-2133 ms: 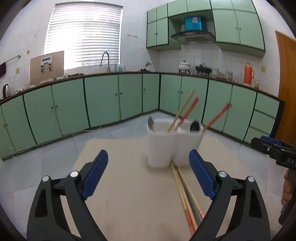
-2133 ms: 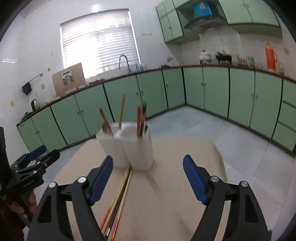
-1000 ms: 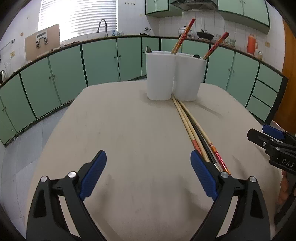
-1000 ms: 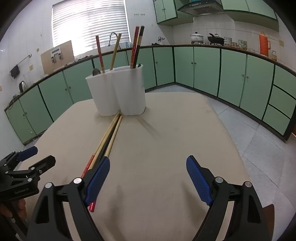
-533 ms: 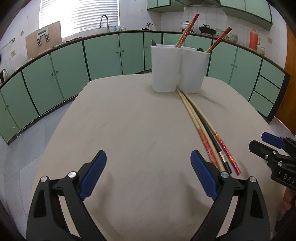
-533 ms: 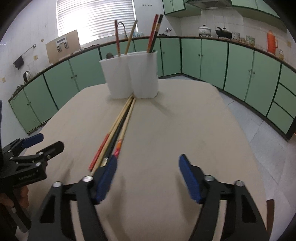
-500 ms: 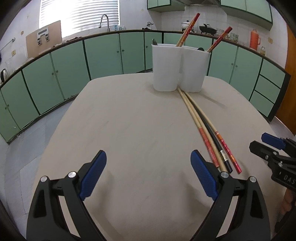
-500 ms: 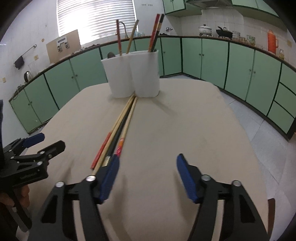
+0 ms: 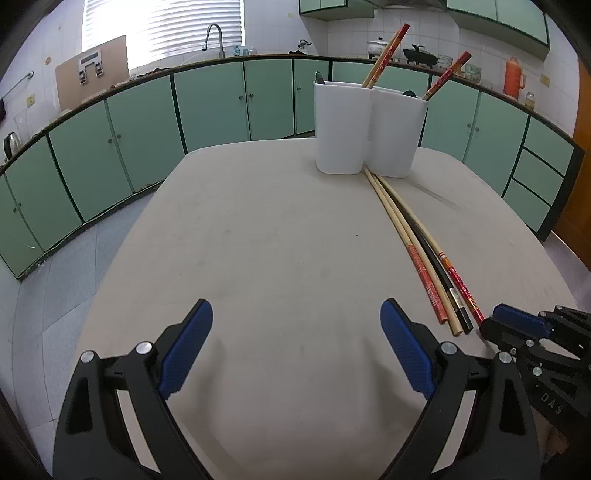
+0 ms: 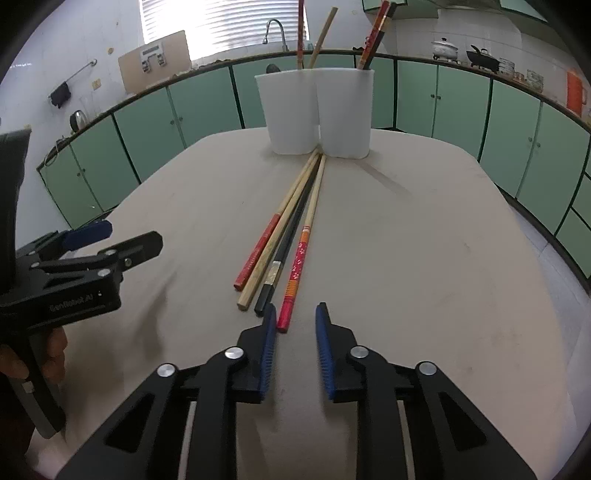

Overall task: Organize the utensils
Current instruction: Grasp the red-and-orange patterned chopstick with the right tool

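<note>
Where upright, chopsticks (image 10: pixel 373 33) in holder (image 10: pixel 316 114)

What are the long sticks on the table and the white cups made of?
The chopsticks look like wood or bamboo: two show pale tan grain-coloured shafts, some with glossy red painted ends. One is black, maybe lacquered or plastic. The white holder seems plastic: smooth, matte, evenly white with thin walls, though glazed ceramic can't be ruled out.

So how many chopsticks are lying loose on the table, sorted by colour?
Red-ended, plain orange-red: 1
Plain bamboo: 1
Black: 1
Red-ended with orange bands and a flower pattern: 1
Total: 4 loose chopsticks, side by side in front of the white holder.
</note>
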A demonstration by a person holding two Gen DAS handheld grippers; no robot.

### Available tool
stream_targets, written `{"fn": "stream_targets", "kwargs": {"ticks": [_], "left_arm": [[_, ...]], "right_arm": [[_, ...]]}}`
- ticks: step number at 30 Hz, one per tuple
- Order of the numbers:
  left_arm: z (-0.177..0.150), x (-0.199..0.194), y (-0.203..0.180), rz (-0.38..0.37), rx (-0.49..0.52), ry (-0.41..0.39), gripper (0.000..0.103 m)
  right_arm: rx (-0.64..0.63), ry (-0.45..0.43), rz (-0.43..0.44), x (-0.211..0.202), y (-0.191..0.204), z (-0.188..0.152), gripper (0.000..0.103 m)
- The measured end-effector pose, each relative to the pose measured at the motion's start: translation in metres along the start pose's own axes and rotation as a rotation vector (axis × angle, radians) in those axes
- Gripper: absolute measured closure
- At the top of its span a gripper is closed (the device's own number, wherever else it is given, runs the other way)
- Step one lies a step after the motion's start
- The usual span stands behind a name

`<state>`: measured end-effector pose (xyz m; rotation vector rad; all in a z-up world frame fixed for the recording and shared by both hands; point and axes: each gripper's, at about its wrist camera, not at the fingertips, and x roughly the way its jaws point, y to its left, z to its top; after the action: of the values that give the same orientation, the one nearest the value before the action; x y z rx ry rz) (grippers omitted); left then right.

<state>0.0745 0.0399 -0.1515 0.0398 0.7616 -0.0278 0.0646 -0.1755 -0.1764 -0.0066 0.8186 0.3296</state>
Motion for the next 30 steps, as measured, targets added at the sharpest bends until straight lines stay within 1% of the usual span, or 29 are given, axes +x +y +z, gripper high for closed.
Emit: {"fn": "stream_targets", "kwargs": {"ticks": [7, 11, 13, 17, 22, 30], "left_arm": [[-0.001, 0.0, 0.002, -0.003, -0.014, -0.001, 0.013], [0.0, 0.0, 0.002, -0.007, -0.012, 0.0, 0.013], [0.0, 0.0, 0.0, -0.01, -0.009, 0.001, 0.013], [0.0, 0.001, -0.007, -0.027, 0.016, 0.009, 0.013], [0.0, 0.006, -0.018, -0.051, 0.047, 0.034, 0.013], [0.001, 0.012, -0.036, -0.111, 0.045, 0.063, 0.014]], "right_arm": [[-0.012, 0.004, -0.013, 0.001, 0.006, -0.001, 0.086], [-0.023, 0.007, -0.024, 0.002, 0.009, -0.001, 0.09], [-0.029, 0.009, -0.04, 0.003, 0.011, -0.001, 0.095], [-0.021, 0.008, -0.049, 0.002, 0.009, -0.001, 0.096], [0.02, 0.006, -0.069, -0.001, -0.005, -0.002, 0.097], [0.103, 0.004, -0.126, -0.008, -0.039, -0.005, 0.097]]}}
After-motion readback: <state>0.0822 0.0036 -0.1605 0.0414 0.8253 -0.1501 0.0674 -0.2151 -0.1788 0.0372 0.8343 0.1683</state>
